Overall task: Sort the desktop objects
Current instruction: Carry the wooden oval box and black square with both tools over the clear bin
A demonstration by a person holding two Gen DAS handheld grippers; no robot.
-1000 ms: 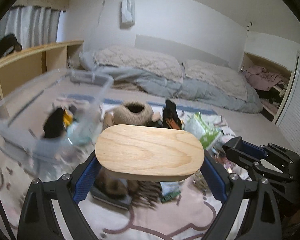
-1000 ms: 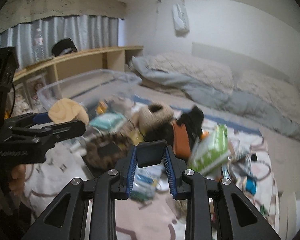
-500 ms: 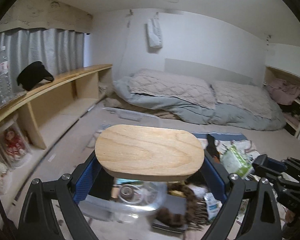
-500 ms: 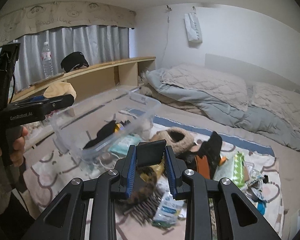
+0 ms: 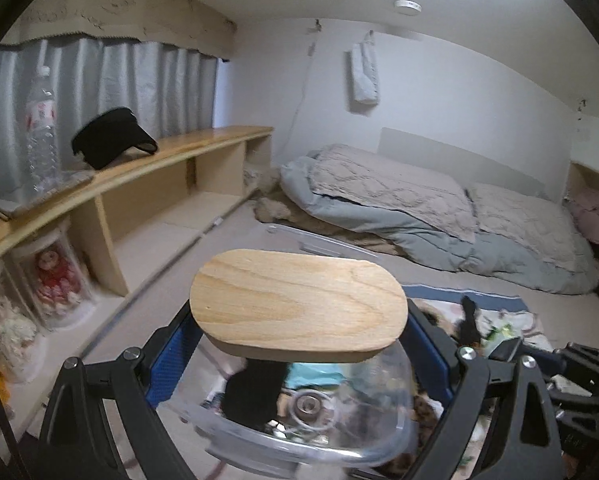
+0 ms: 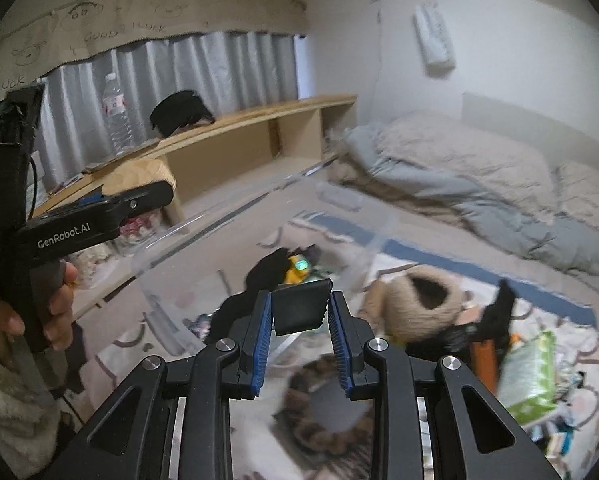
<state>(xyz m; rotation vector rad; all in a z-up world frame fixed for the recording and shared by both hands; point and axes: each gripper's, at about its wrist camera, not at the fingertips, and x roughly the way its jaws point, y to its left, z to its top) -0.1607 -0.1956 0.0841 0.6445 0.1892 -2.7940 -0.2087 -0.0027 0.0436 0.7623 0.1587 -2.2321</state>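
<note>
My left gripper (image 5: 299, 344) is shut on an oval wooden lid (image 5: 295, 304) and holds it up above a clear plastic bin (image 5: 299, 432). The bin holds a black cloth and small items. In the right wrist view the left gripper (image 6: 139, 196) shows at the left with the wooden lid (image 6: 143, 172), raised beside the clear bin (image 6: 259, 240). My right gripper (image 6: 299, 320) is shut on a small black flat object (image 6: 299, 304), over the bin's near edge.
A fuzzy tan slipper (image 6: 419, 300), a green tissue pack (image 6: 527, 372), an orange-and-black item (image 6: 487, 344) and a leopard-print cloth (image 6: 323, 412) lie on the patterned mat. A wooden shelf (image 5: 151, 160) runs along the left wall. A futon (image 5: 439, 216) lies behind.
Both grippers have lifted and tilted up, so more of the room shows. The left gripper carried the wooden lid up and left over the bin. Both grips stay the same.
</note>
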